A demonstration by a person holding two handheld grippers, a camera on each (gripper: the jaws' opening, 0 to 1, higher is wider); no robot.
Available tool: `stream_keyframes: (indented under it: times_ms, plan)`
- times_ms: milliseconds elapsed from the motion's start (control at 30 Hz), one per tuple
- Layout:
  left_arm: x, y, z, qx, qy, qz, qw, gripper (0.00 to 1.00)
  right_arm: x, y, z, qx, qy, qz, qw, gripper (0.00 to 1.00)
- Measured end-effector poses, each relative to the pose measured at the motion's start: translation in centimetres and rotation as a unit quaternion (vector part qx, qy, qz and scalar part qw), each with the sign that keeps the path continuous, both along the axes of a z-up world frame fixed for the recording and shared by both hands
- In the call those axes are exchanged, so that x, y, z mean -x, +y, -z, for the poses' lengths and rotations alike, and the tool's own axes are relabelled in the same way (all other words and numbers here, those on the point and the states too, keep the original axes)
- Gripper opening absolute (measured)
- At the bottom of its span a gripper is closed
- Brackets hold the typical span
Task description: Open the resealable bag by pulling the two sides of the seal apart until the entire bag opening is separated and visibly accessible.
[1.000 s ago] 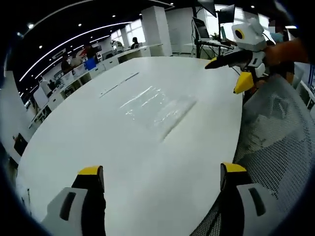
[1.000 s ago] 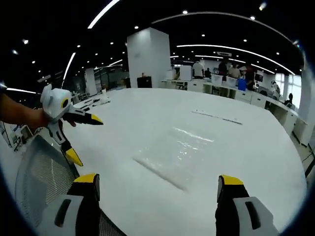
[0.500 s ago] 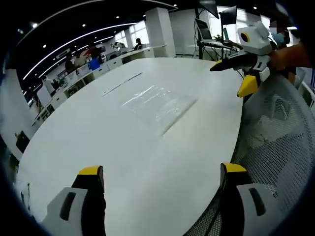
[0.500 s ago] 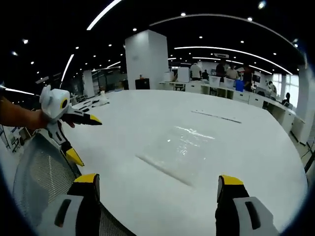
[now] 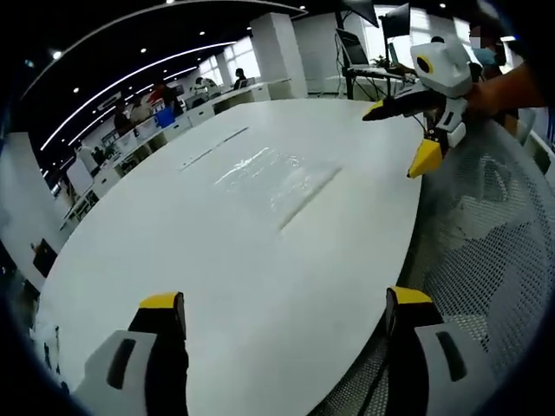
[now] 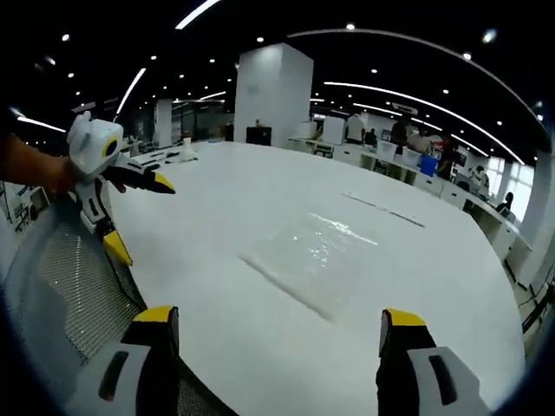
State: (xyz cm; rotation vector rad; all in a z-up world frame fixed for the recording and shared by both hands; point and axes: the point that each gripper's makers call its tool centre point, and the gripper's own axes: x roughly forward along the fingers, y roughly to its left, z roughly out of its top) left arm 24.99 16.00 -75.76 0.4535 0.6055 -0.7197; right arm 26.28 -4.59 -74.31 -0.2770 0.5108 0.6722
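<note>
A clear resealable bag lies flat on the large white oval table, its seal strip along the near edge. My left gripper stands open with nothing between its yellow-tipped jaws, well short of the bag. My right gripper is open too, above the table's near edge with the bag just ahead. In the left gripper view the right gripper shows at the upper right, held by a hand, jaws wide. The left gripper appears at the left of the right gripper view, jaws spread.
A grey mesh chair back stands against the table's near edge between the two grippers. A thin strip lies on the table beyond the bag. Desks, a white pillar and several people stand in the background.
Both cameras shifted slightly; the bag now sits a little closer in the right gripper view. The bag itself has not moved, and both grippers stay open.
</note>
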Motion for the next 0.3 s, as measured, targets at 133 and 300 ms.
stream_keyframes:
  times_ms: [133, 300]
  plan:
    - [0.5, 0.15, 0.39, 0.005, -0.003, -0.011, 0.9999, 0.91, -0.18, -0.31, 0.0, -0.001, -0.003, 0.009, 1.0, 0.94]
    - [0.54, 0.21, 0.56, 0.01, -0.008, -0.021, 0.9997, 0.9, -0.1, -0.25, 0.22, 0.007, -0.005, 0.006, 0.9999, 0.94]
